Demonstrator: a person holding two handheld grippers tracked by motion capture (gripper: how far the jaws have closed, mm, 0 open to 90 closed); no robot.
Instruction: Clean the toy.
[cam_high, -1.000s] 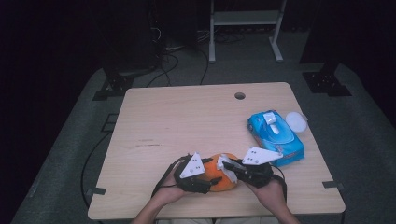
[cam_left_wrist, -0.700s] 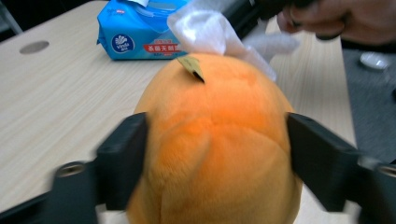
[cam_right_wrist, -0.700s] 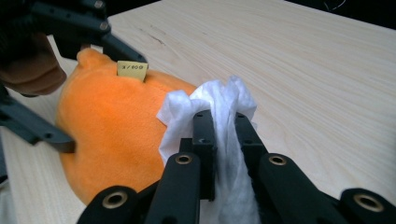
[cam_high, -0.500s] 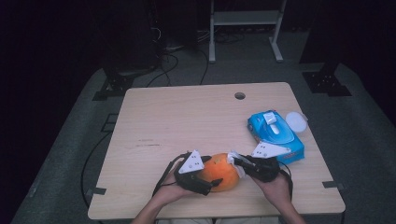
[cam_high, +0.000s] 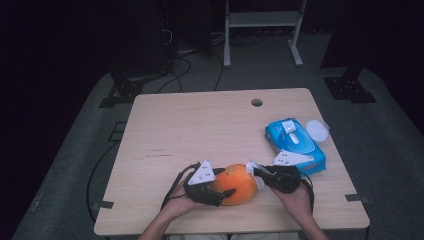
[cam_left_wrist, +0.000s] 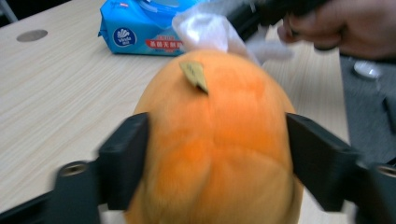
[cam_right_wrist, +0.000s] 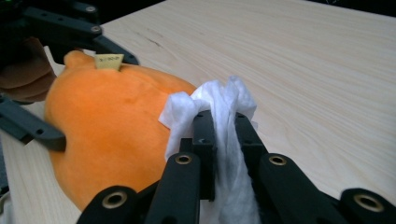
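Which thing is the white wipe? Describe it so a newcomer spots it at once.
Start at the wooden table and go to its near edge, where the orange plush toy lies. The white wipe is the crumpled tissue pinched in the right claw against the toy's end. It is soft, white and bunched, unlike the blue wipes pack behind it.

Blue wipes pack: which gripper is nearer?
Right. The right gripper, pinching a white wipe, sits just in front of the blue wipes pack; the left gripper straddles the orange plush, farther away.
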